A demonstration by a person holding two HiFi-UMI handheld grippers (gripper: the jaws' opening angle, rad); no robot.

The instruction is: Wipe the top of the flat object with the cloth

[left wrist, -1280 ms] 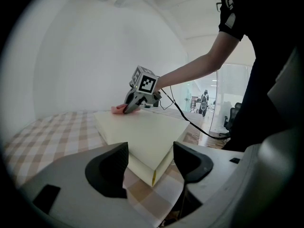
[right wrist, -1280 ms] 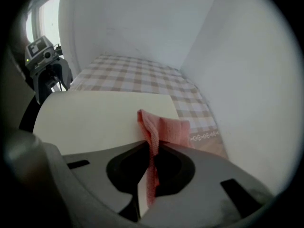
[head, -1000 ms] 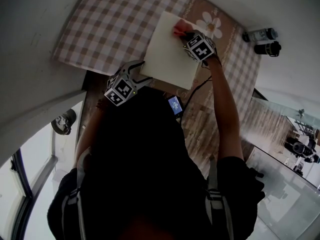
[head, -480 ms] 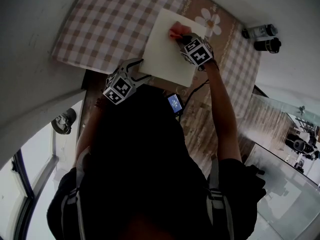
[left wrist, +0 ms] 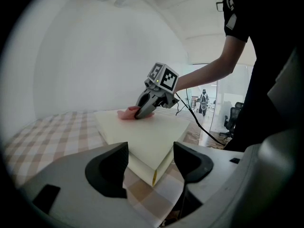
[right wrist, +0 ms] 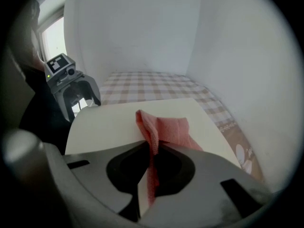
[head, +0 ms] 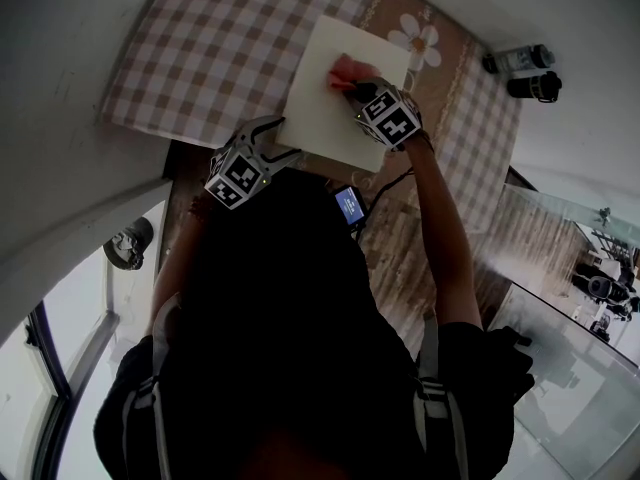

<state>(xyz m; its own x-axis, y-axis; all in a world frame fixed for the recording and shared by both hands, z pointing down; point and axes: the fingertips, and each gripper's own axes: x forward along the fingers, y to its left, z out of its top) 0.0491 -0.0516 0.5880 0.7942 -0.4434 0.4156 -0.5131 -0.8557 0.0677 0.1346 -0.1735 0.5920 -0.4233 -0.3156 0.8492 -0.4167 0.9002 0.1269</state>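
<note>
A cream flat board [head: 335, 98] lies on the checked tablecloth [head: 215, 53]. A pink cloth [head: 343, 70] rests on the board's far right part, and my right gripper [head: 355, 90] is shut on it. In the right gripper view the cloth [right wrist: 167, 128] is pinched upright between the jaws over the board [right wrist: 107, 122]. My left gripper [head: 272, 140] stands open at the board's near left corner. In the left gripper view that corner [left wrist: 153, 167] points into the gap of the left gripper [left wrist: 151, 161], without touching either jaw. Further back the right gripper [left wrist: 145, 109] presses the cloth [left wrist: 126, 113].
A brown strip with a white flower [head: 422, 40] runs along the cloth's right side. Two dark cylinders [head: 522, 72] lie on the pale surface at far right. A small device with a lit screen [head: 348, 206] and a cable sit near the table's front edge.
My right gripper has dragged the pink cloth leftward and a little nearer across the board's top. The left gripper has stayed at the board's near corner.
</note>
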